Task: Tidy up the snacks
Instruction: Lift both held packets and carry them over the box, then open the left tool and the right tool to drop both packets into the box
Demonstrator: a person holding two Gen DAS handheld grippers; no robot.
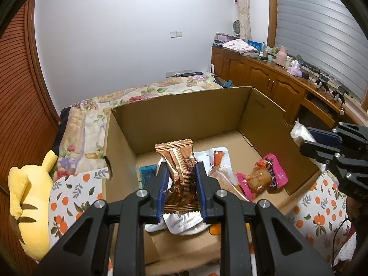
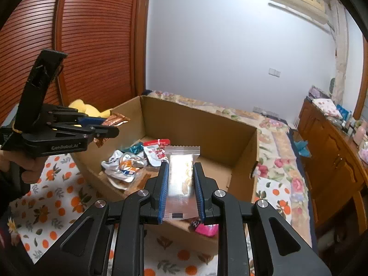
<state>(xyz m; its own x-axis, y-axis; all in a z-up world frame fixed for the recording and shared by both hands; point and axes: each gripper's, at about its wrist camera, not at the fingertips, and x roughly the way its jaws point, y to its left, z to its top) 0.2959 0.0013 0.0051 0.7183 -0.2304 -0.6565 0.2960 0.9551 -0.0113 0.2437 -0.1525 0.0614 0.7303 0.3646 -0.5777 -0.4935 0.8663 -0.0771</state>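
An open cardboard box stands on a bed and holds several snack packets. My left gripper is shut on a copper foil snack packet, held upright above the box's near side. It also shows in the right wrist view at the box's left wall. My right gripper is shut on a clear snack packet, held over the box's near edge. It appears at the right edge of the left wrist view. A pink packet and white wrappers lie on the box floor.
An orange-print cloth covers the bed around the box. A yellow plush toy lies left of the box. A floral quilt lies behind it. Wooden cabinets with clutter run along the right wall. A slatted wardrobe stands on the left.
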